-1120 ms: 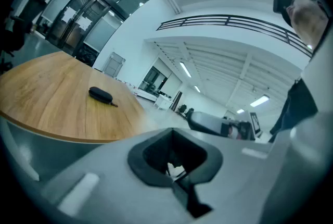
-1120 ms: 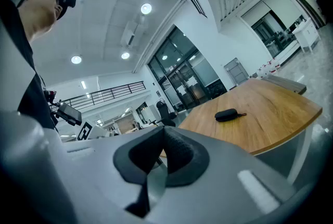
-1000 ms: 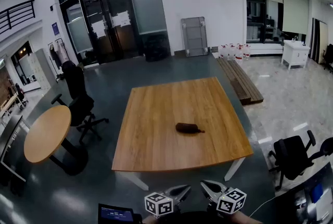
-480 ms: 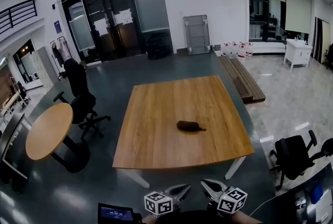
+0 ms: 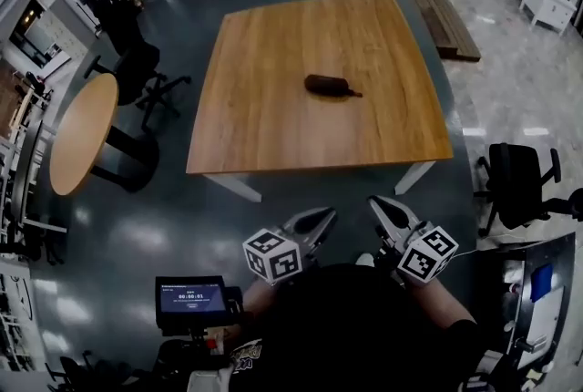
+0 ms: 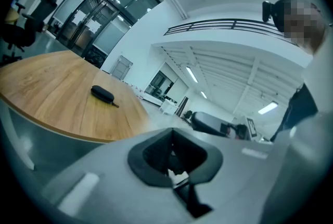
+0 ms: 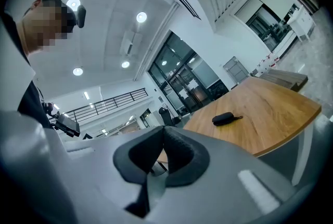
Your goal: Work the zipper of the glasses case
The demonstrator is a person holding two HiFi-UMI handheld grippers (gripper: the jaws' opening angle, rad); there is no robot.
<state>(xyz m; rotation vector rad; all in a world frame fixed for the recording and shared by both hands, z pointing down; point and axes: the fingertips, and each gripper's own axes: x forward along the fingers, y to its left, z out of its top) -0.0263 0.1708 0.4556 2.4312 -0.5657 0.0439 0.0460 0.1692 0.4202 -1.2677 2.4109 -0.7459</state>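
So, my left gripper (image 5: pixel 321 219) and right gripper (image 5: pixel 383 208) are both clamped closed on nothing; the glasses case (image 5: pixel 330 87) lies well ahead on the wooden table (image 5: pixel 264 130).

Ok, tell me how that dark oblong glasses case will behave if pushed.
The dark oblong glasses case lies alone on the smooth wooden table, so it probably slides. Its rounded shape may let it rock.
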